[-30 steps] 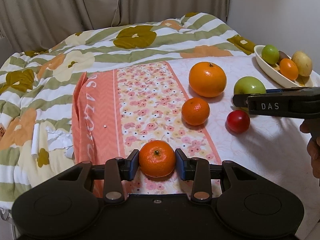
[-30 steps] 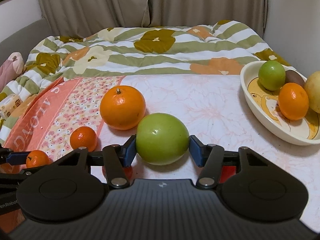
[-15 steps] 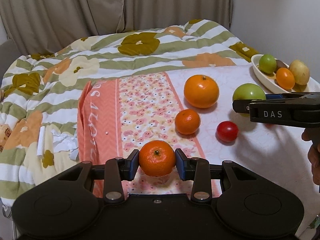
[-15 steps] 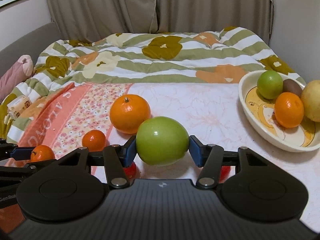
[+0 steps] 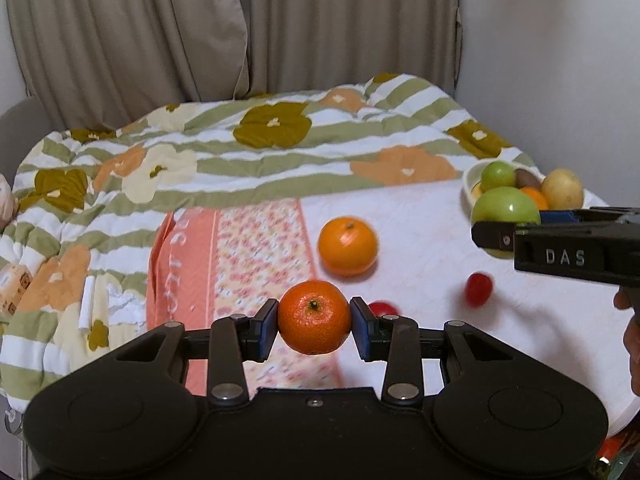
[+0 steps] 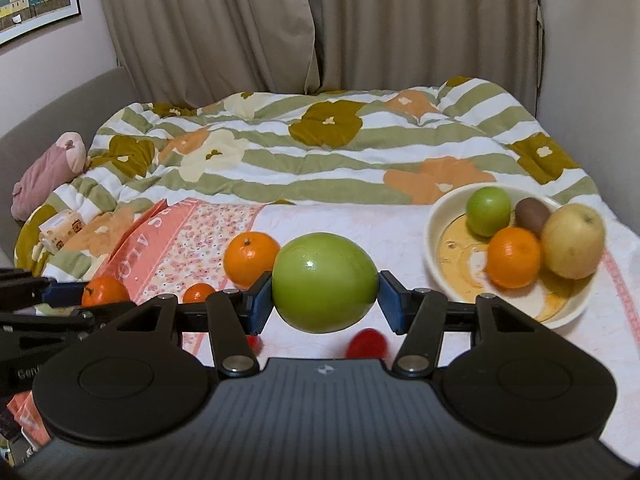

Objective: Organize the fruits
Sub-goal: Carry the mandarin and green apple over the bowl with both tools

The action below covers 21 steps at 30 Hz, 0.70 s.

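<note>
On the bed's white cloth [image 6: 340,224] both fruits have risen since a second ago: my left gripper [image 5: 314,322] pinches the mandarin [image 5: 314,317] and my right gripper [image 6: 324,290] the apple [image 6: 325,282], both now clear of the surface. The bowl [image 6: 434,240] sits to the right near the cloth's edge, its near-left floor free, with open room between.
</note>
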Available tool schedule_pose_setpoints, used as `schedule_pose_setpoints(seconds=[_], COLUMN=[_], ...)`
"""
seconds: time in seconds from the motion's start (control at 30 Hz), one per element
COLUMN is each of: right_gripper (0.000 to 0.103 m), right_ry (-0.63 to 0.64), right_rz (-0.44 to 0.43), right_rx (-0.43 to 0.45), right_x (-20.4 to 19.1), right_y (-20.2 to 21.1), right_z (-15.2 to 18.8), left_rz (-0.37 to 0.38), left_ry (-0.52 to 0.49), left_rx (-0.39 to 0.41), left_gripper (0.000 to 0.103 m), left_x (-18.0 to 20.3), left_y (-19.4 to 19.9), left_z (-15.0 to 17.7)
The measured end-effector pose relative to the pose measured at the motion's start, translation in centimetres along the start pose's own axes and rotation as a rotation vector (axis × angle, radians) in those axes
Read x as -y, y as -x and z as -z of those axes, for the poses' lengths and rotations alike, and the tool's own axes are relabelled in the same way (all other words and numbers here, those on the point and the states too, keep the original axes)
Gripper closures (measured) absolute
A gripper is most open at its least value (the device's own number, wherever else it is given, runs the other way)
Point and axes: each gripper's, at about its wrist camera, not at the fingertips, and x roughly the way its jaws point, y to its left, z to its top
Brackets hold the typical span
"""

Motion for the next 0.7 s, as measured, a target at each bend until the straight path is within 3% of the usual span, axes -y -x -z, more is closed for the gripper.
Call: schedule_pose_setpoints(seconds=[0.4,0.7], right_gripper=[0.033,0.033], right_ry=[-0.015,-0.039], right_rz=[0.031,0.08], right_rx=[0.04,0.038], right_x=[6.9,14.0], right_y=[5.3,6.0], right_z=[-2.2,-2.6], left_rz=[0.052,0.081], left_ry=[-0.04,-0.082], left_rx=[0.074,0.082], left_gripper=[0.061,0.061], left_x=[7.6,12.9], left_y=[1.8,-0.6], left_z=[-4.2,-7.1])
